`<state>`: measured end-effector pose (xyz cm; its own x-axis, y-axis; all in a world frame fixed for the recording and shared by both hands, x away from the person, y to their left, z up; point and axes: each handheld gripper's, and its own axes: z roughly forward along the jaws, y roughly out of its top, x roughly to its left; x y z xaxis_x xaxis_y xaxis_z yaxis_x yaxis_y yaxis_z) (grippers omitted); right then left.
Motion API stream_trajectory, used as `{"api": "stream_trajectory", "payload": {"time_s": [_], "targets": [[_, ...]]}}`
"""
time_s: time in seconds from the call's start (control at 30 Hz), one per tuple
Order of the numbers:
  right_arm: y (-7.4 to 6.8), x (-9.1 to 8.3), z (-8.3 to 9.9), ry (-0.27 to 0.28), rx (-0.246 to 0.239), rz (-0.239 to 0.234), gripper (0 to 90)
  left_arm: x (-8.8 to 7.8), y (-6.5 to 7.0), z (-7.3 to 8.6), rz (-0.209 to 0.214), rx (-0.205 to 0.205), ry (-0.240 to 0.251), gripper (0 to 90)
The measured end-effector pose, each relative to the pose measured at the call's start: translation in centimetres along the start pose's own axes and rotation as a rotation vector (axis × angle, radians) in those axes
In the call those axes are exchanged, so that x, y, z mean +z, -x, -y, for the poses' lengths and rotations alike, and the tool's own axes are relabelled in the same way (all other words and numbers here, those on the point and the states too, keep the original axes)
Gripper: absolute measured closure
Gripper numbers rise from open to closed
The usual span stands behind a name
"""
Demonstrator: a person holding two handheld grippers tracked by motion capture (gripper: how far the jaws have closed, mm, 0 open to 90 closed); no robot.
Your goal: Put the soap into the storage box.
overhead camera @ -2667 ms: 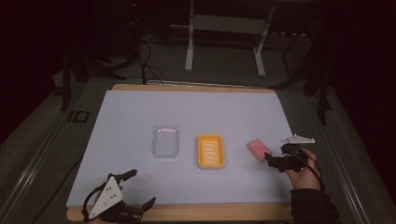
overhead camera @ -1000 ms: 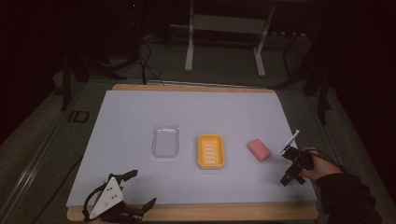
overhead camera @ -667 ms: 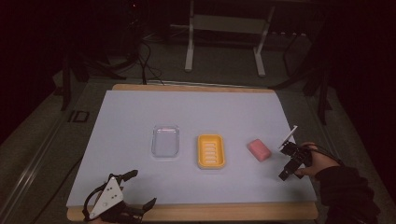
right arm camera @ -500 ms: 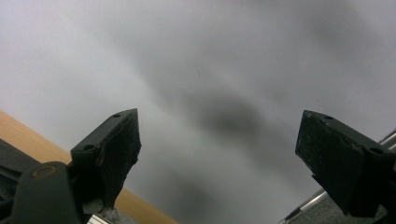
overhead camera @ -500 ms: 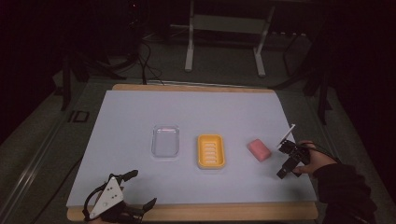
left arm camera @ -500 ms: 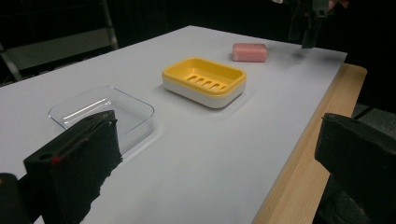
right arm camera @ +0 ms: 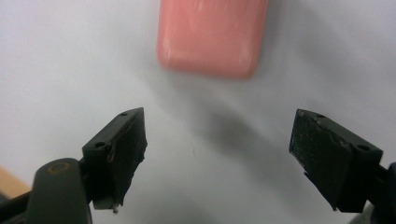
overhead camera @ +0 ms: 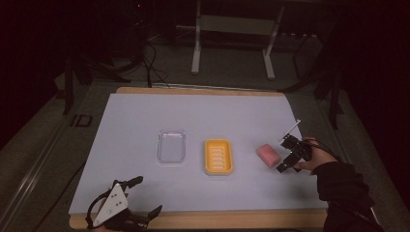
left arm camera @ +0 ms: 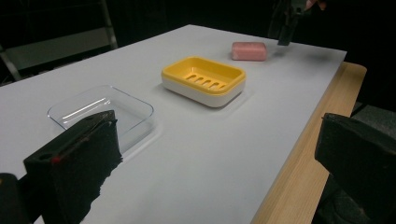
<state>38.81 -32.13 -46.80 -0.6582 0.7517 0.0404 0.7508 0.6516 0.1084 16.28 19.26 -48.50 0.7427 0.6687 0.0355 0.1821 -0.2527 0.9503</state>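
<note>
Pink soap bar (overhead camera: 268,154) lies flat on the white-covered bench (overhead camera: 193,116), just to the right of the yellow soap dish (overhead camera: 218,156), with a clear lid or tray (overhead camera: 171,146) on the dish's other side. Right gripper (overhead camera: 286,154) hangs just beside the bar with its jaws spread wide and nothing between them, so my guess is it's lining up to grab it. Left gripper (overhead camera: 140,195) sits parked at the near edge, jaws spread too, empty, probably just out of the way.

Black gripper (right arm camera: 219,161) jaws, dark sleeve (overhead camera: 341,181)
</note>
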Motion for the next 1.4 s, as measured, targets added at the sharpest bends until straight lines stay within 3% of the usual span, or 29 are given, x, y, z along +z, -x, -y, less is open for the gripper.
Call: {"api": "stream_trajectory", "payload": {"time_s": [0.5,0.93,1.13,1.4], "targets": [[-0.2,0.5,-2.5,0.130,-0.011,0.005,18.7,0.0,0.0,0.0,0.004,-0.003,-0.001,0.5],[-0.3,1.9,-3.2,0.231,-0.024,-0.006,19.1,0.1,0.0,0.0,0.004,-0.003,-0.001,0.6],[-0.1,2.7,-3.4,0.222,-0.003,0.002,23.7,0.1,0.0,0.0,0.006,-0.003,-0.003,0.5],[-0.4,3.8,-3.8,0.188,-0.014,0.031,28.9,0.1,0.0,0.1,0.008,-0.004,-0.002,0.6]]}}
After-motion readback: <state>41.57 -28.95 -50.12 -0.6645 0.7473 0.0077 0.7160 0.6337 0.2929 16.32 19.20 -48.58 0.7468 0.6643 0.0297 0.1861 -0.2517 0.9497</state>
